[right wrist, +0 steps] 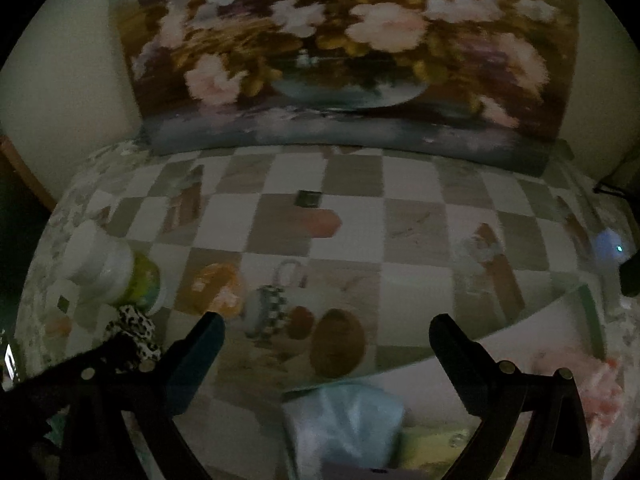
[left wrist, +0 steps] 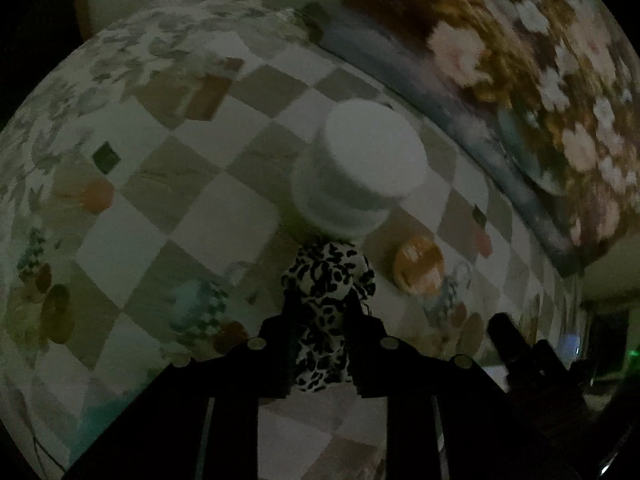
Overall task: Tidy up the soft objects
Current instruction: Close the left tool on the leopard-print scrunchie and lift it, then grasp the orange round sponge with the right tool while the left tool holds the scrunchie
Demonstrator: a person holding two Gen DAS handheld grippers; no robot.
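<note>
My left gripper (left wrist: 320, 304) is shut on a black-and-white spotted soft cloth (left wrist: 326, 280), held just above the table. The cloth also shows in the right wrist view (right wrist: 134, 326), with the left gripper (right wrist: 120, 346) around it at the lower left. Just beyond the cloth stands a white lidded container (left wrist: 360, 168); in the right wrist view (right wrist: 104, 268) it has a green base. My right gripper (right wrist: 326, 328) is open and empty over the table. A light blue soft item (right wrist: 344, 420) lies below it near the front edge. A pink soft item (right wrist: 600, 388) lies at the right.
The table carries a checkered printed cloth (right wrist: 412, 296). A large floral painting (right wrist: 340, 40) leans against the wall at the table's back. A small dark square (right wrist: 309, 199) lies mid-table. A glowing device (right wrist: 610, 246) sits at the right edge.
</note>
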